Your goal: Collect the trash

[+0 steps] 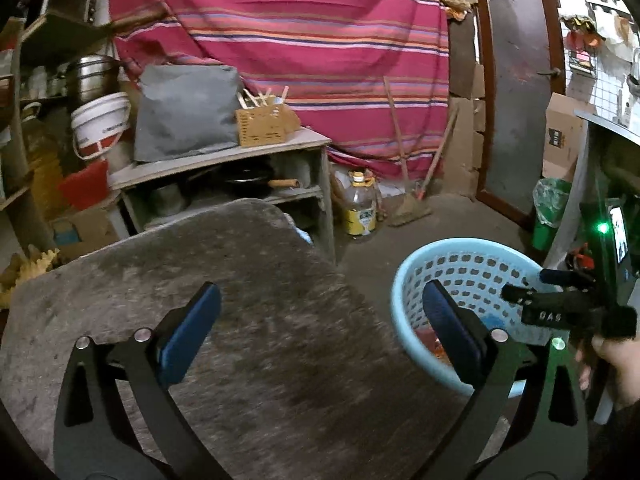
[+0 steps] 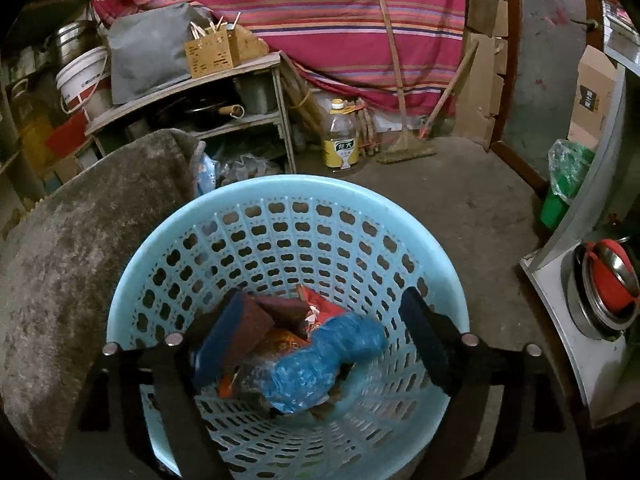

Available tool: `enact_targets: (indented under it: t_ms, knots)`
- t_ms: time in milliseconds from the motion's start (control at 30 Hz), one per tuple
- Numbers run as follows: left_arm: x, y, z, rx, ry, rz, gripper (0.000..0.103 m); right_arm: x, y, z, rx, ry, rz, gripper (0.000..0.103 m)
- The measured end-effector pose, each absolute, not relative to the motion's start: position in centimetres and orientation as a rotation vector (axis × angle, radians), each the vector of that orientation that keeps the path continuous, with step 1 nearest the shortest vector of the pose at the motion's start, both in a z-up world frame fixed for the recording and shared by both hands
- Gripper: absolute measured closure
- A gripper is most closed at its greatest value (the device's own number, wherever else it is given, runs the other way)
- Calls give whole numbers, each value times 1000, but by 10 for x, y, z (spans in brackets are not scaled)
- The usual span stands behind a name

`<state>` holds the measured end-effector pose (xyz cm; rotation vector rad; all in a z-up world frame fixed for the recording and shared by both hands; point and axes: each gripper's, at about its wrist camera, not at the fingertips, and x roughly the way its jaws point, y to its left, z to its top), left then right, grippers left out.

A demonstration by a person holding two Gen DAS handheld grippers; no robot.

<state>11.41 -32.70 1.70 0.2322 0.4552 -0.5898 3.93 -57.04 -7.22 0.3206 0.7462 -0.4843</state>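
Left gripper (image 1: pixel 320 320) hovers w/ jaws spread wide and nothing between them, over a grey mat (image 1: pixel 200 300) filling the lower centre of the left view; its left pad (image 1: pixel 192 332) sits over the mat, its right pad (image 1: pixel 452 328) overlaps the near rim of the basket (image 1: pixel 404 280) at lower right. Right gripper (image 2: pixel 320 332) hangs above the basket (image 2: pixel 280 190), which takes up the lower centre of the right view; its jaws are also parted, gripping nothing. Trash lies at the basket's bottom, below and between the fingers: a blue bag (image 2: pixel 320 360) at centre, apart from the right pad (image 2: pixel 424 340) and closer to the left pad (image 2: pixel 224 332); a red wrapper (image 2: pixel 320 308) just above the bag in frame, w/ a dark red-brown piece (image 2: pixel 280 308) beside it. Whether the left pad touches any trash can't be told. In the left view the right gripper (image 1: pixel 560 292) and the hand (image 1: pixel 612 364) holding it show at the right edge, over the basket's far side. Bkgd: striped cloth (image 1: pixel 300 40) across the top, shelf (image 1: pixel 224 156) at centre left, bottle (image 1: pixel 360 208) and broom (image 1: pixel 408 200) on the floor mid-frame, green bin (image 1: pixel 548 216) at right.
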Motion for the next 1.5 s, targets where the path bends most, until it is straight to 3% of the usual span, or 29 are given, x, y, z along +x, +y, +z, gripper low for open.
enact_targets:
  t_ms: [33,367,467,867,1000,1500]
  knots:
    - [112,-320,18,229,450,-583,5,37,-568,-71,313,738,-494,15]
    - [88,-247,11,201,389,-426,5,20,-520,-54,245,660,-484,13]
    - [82,-226,6,200,394,-418,5,16,-491,-40,223,600,-452,5]
    - [45,-122,-10,161,363,-304,5,3,-380,-20,46,497,-312,5]
    - [39,-89,-22,146,365,-238,5,-7,-355,-24,119,479,-233,5]
    - [15,-45,-29,147,323,-166,5,-34,-260,-36,108,388,-177,5]
